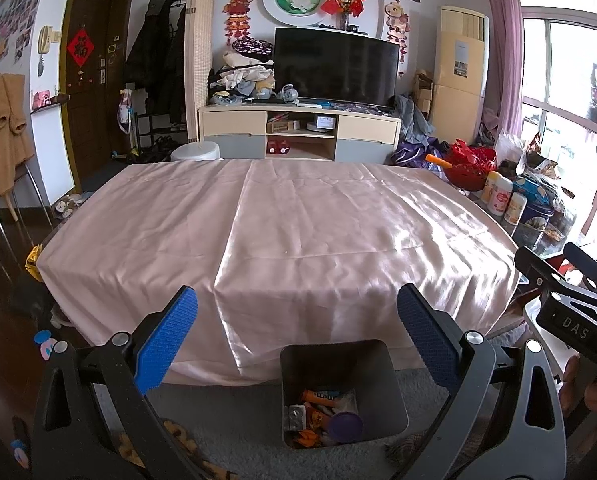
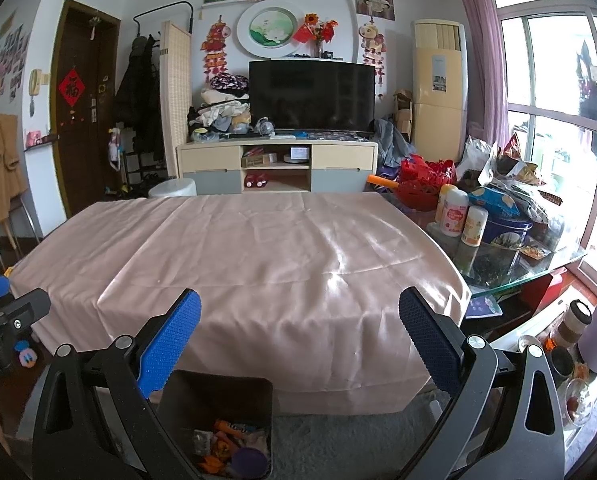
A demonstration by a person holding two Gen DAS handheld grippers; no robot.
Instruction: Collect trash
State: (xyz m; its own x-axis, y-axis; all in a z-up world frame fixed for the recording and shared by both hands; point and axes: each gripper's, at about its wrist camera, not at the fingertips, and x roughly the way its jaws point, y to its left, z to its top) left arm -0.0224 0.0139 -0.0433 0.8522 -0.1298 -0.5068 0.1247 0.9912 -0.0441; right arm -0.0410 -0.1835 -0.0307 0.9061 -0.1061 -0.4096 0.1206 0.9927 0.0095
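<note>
Left view: the left gripper (image 1: 297, 332) is held level with its fingers spread wide and empty; the bin (image 1: 340, 394) of trash (image 1: 322, 412) stands below, between them. Right view: the right gripper (image 2: 300, 334) is equally wide and empty, with the bin (image 2: 218, 420) under its left finger (image 2: 170, 344).

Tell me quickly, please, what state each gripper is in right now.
Left gripper: open, holding nothing, above the trash bin.
Right gripper: open, holding nothing.
</note>
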